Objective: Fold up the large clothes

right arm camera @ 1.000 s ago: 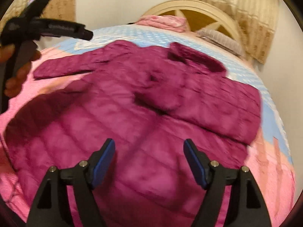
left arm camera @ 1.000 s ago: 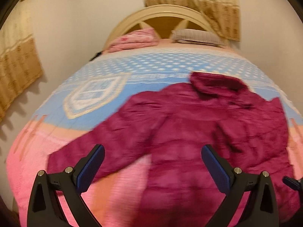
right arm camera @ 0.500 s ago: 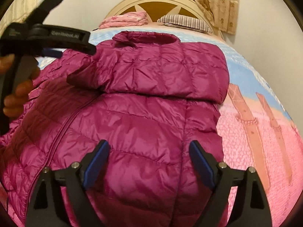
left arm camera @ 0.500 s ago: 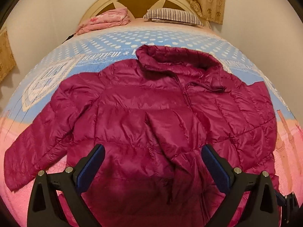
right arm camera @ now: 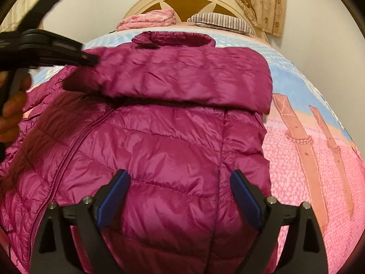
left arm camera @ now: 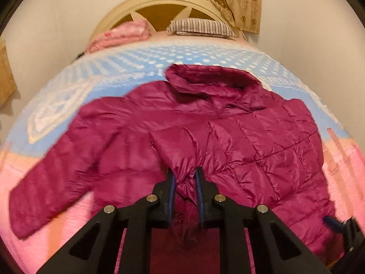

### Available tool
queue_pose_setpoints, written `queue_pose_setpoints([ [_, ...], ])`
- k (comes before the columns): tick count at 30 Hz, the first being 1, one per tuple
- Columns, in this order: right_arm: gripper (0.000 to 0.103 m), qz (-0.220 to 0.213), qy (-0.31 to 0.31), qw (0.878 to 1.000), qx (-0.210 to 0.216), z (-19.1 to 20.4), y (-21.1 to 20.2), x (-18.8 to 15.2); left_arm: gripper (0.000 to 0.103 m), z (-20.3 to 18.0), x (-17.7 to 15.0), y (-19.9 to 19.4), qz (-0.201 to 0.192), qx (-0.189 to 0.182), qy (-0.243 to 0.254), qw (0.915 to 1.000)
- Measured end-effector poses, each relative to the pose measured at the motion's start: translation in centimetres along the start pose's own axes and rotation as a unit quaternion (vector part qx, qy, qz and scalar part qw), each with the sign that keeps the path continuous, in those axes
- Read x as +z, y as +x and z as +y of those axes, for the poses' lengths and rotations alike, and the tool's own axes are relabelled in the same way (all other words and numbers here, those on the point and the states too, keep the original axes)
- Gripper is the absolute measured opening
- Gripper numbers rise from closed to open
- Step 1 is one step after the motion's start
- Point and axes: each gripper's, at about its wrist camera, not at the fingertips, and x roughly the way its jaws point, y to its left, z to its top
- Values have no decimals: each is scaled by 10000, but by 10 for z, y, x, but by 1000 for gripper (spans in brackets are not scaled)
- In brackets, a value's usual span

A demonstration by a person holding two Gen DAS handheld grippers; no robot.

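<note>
Beyond the jacket (left arm camera: 262, 137), a striped pillow (left arm camera: 200, 26) meets the headboard (left arm camera: 173, 2).

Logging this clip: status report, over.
Left claw just closed, pinching the jacket sleeve cuff. Right claw open over jacket body. Nothing in the way.

I see a bed (left arm camera: 127, 73) under a blue and pink patterned cover, a magenta puffer jacket (left arm camera: 262, 141) spread across it, with a folded pink blanket (left arm camera: 123, 34) and striped pillow (left arm camera: 200, 26) by the headboard (left arm camera: 159, 2)
</note>
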Motion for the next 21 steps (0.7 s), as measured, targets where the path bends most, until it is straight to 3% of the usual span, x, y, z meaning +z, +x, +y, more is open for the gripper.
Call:
queue_pose_setpoints([
  [5,94,26,-32,10000,-47,2,2,0,24,9,-10,11,190,395,216,9988],
  [8,94,46,-45,10000,-68,3,3,0,45,4,-10,13,150,601,399,9973],
  [9,95,54,-40,10000,-61,3,3,0,58,2,-9,8,28,642,450,9969],
  [10,95,62,-27,10000,-50,2,3,1,70,-1,-8,1,-156,699,507,9961],
  [13,95,66,12,10000,11,1,3,2,89,-9,-1,-24,-873,865,645,9903],
  [16,93,21,168,9997,199,-6,-2,3,91,-15,3,-43,-1308,898,744,9845],
  [17,88,-10,281,9993,260,-11,-6,4,91,-17,5,-46,-1397,938,780,9826],
  [21,75,-32,911,9945,523,-44,-29,17,91,-19,15,-40,-1383,772,692,9849],
])
